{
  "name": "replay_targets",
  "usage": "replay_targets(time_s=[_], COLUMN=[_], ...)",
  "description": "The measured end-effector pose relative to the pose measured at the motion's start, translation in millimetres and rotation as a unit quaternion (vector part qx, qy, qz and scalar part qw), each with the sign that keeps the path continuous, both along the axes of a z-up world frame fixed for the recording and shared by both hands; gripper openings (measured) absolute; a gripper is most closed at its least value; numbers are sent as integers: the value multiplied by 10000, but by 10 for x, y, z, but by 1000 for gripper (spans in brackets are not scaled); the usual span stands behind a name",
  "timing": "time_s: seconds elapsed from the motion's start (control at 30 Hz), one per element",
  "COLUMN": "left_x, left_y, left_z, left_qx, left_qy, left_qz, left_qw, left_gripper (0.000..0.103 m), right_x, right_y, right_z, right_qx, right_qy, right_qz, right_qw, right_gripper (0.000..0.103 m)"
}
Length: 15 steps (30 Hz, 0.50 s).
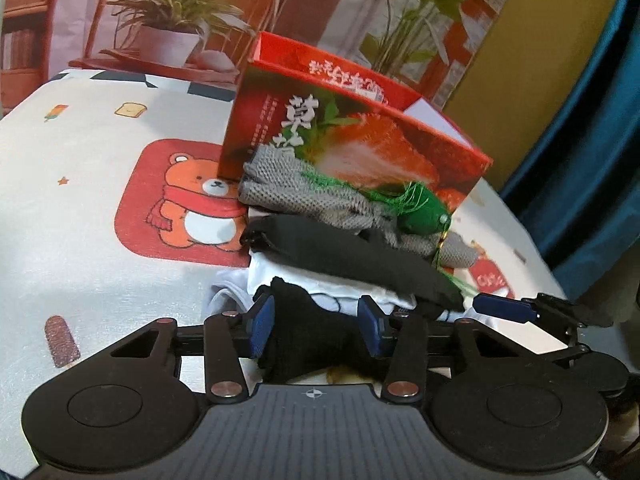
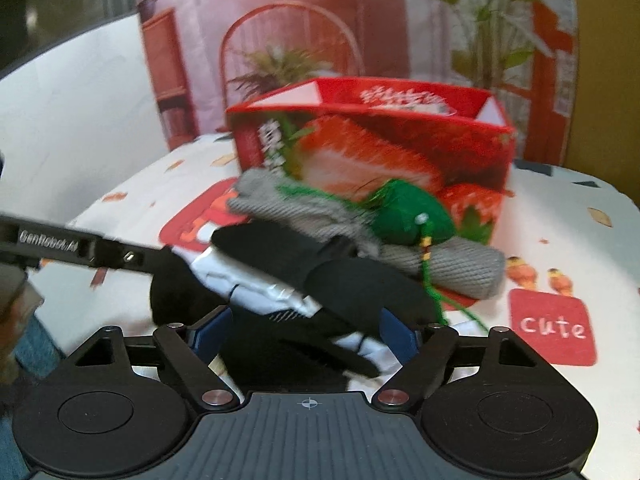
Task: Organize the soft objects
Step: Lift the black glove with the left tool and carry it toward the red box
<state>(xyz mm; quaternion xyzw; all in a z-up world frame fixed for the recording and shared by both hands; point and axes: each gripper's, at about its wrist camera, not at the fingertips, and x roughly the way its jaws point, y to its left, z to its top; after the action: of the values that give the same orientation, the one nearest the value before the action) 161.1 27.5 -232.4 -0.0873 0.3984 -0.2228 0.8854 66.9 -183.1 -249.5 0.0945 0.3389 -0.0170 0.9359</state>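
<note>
A pile of soft things lies before an open red strawberry box: a grey knitted piece, a green tasselled pouch, a long black cloth and a white cloth. My left gripper is shut on a black sock at the pile's near edge. My right gripper reaches around the black and white cloths; whether its jaws grip them I cannot tell. Its blue pad shows in the left wrist view.
The table has a white cloth with bear and "cute" prints. A printed backdrop with plants stands behind the box. A blue curtain hangs at the right. The left gripper's arm crosses the right wrist view.
</note>
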Motion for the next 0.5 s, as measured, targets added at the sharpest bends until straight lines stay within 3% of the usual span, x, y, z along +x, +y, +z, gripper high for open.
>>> replay_targets(time_s=[0.3, 0.5], left_x=[55, 90], left_y=[-18, -10], left_z=[-209, -303], left_qx=[17, -89], left_qy=[358, 557], left_qz=[-150, -129], left_qw=[9992, 9983], left_gripper=[49, 50], right_x=[111, 83], right_y=[177, 177], right_z=[-271, -300], right_qx=[-98, -201], right_qy=[601, 629], right_qz=[472, 479], right_qw=[9970, 9967], right_gripper=[69, 62])
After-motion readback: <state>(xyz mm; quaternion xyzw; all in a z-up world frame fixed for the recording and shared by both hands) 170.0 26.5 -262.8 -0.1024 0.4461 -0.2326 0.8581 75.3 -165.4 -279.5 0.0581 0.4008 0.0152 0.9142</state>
